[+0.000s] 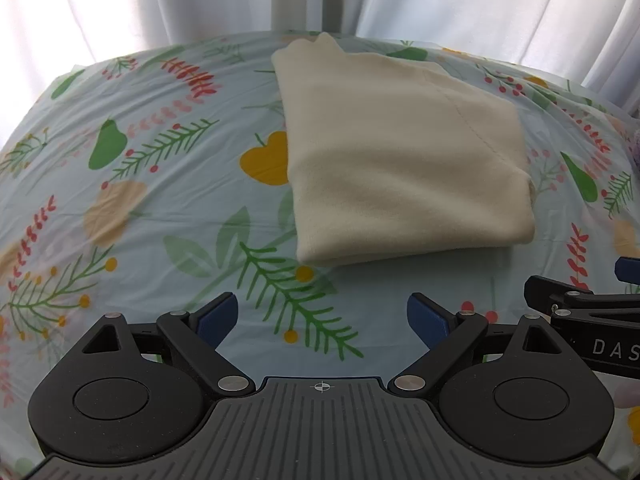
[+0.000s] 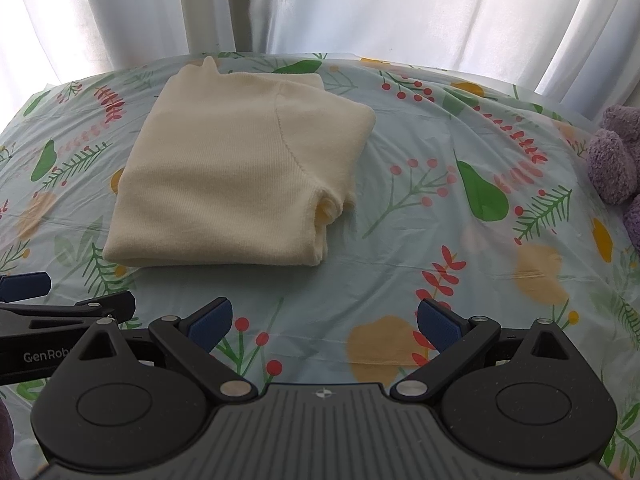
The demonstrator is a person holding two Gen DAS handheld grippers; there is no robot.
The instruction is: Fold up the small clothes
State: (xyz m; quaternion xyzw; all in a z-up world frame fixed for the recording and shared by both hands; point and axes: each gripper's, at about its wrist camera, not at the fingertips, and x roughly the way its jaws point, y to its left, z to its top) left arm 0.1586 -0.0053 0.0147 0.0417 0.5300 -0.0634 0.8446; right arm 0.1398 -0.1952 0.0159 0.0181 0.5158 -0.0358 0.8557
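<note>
**Cream sweater folded on the floral cloth, both my grippers empty**

My left gripper (image 1: 322, 320) hangs over the near edge of the tabletop, its blue-padded fingers (image 1: 216, 316) spread wide with nothing between them, only the floral tablecloth (image 1: 132, 208) below. In the left wrist view the cream knitted sweater (image 1: 400, 168) lies just ahead of it and slightly to the right, folded into a thick rectangle, its rounded fold toward me and a stitched seam running across its top layer. It sits flat on the cloth, reaching back toward the far edge of the table, apart from both my tools.

My right gripper (image 2: 324, 322) is just beside the left one, also near the front edge, jaws parted and holding nothing. From its camera the sweater (image 2: 232, 176) lies ahead and to the left, with its layered edges showing at its right near corner. Toward the right edge of the table rests a purple fuzzy thing (image 2: 616, 160), well apart from the sweater. White curtains (image 2: 360, 8) hang behind the far edge.
</note>
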